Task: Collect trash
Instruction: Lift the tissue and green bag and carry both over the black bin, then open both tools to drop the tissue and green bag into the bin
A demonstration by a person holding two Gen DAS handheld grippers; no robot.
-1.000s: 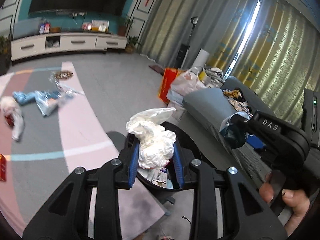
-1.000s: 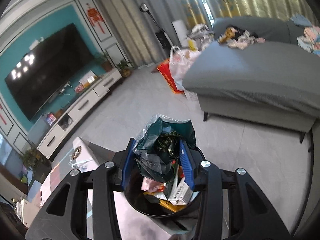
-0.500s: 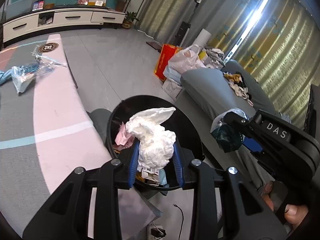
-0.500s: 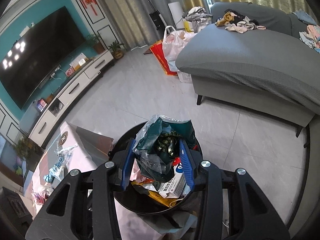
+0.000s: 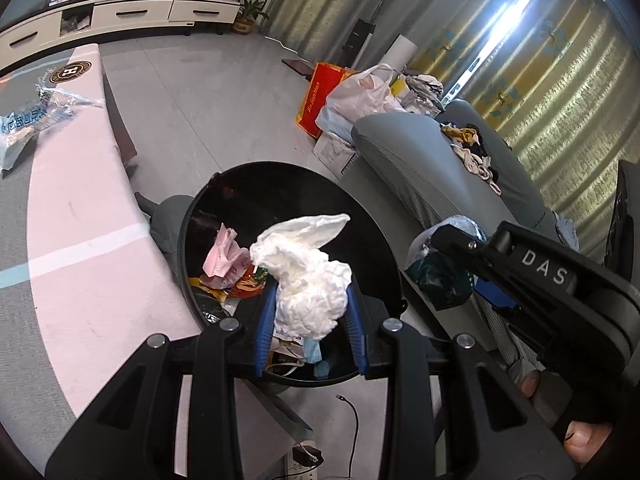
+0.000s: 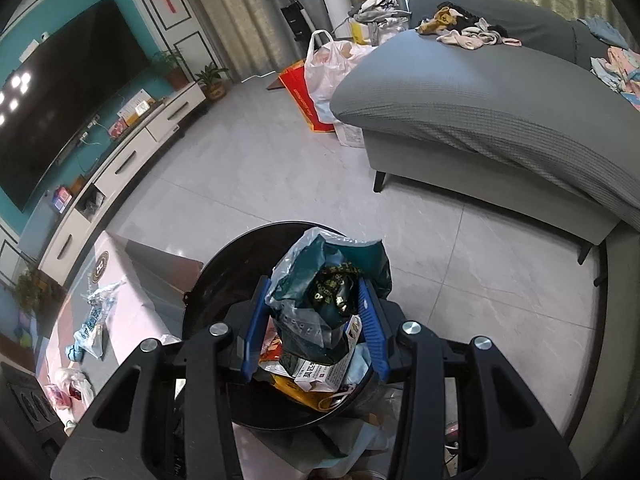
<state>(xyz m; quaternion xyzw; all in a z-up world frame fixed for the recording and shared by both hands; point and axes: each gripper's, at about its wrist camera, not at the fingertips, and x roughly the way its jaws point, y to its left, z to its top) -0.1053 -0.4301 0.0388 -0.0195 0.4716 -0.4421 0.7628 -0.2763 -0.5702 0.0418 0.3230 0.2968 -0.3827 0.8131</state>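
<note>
My left gripper (image 5: 311, 312) is shut on a crumpled white tissue (image 5: 308, 280) and holds it above the open black trash bin (image 5: 384, 248), which holds several wrappers and boxes. My right gripper (image 6: 314, 320) is shut on a dark green plastic bag (image 6: 332, 280) over the same bin (image 6: 224, 264). The right gripper with its bag (image 5: 436, 280) also shows at the right of the left wrist view, beside the bin's rim.
A pink and grey table (image 5: 80, 216) stands left of the bin, with clear plastic wrappers (image 5: 36, 112) on it. A grey sofa (image 6: 500, 120) with clothes lies to the right. Red and white bags (image 6: 320, 76) sit on the tiled floor. A cable and power strip (image 5: 308, 452) lie below.
Both grippers have moved over the bin and tilted down toward it, each still holding its trash. The bin's opening now fills more of both views.
</note>
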